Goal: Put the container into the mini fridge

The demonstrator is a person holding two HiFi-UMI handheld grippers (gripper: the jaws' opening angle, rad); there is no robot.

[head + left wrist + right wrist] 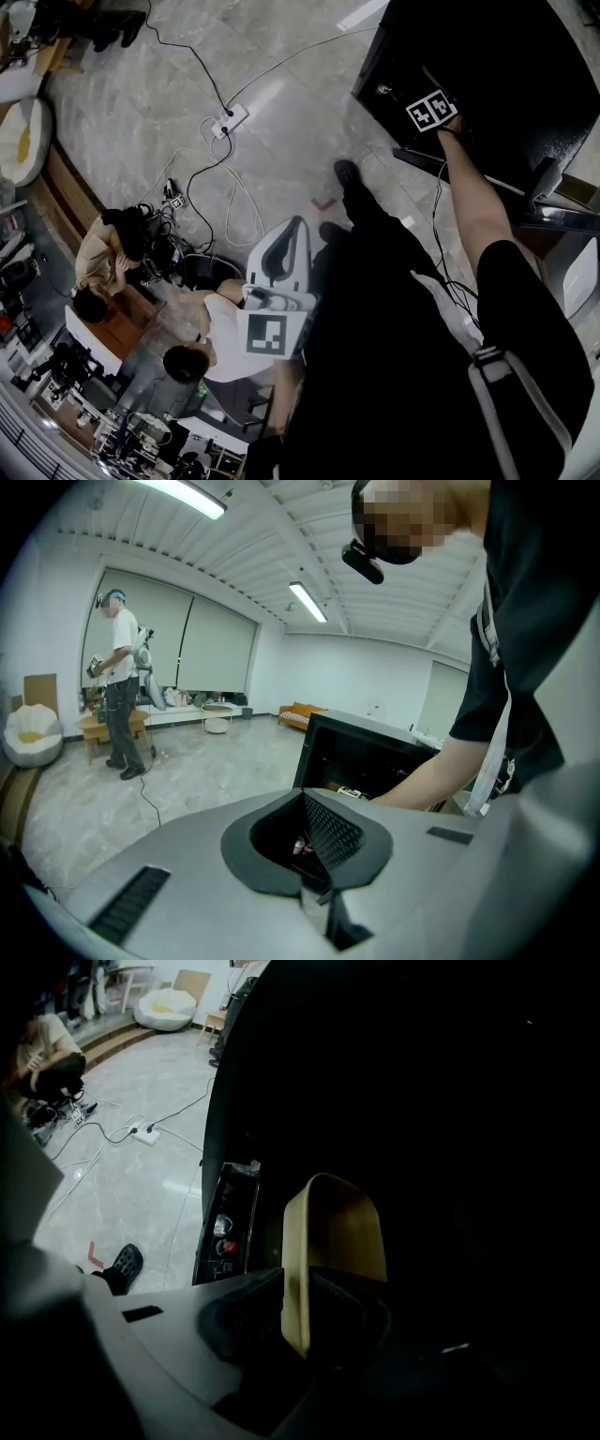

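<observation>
A beige open-topped container (342, 1232) stands on edge inside the dark mini fridge (487, 75), its rim toward the camera. My right gripper (298, 1321) reaches into the fridge with one wall of the container between its jaws; the pads stand apart on either side of that wall, so it is open. In the head view only its marker cube (431, 111) shows at the fridge mouth, at the end of my outstretched arm. My left gripper (286, 246) hangs low in front of me, shut and empty (314, 855), facing the open black fridge (375, 752).
A power strip (228, 120) and cables lie on the marble floor left of the fridge. Two people sit at a low table (103, 262) at the lower left. Another person (120, 696) stands far across the room. My shoes (347, 173) are close to the fridge.
</observation>
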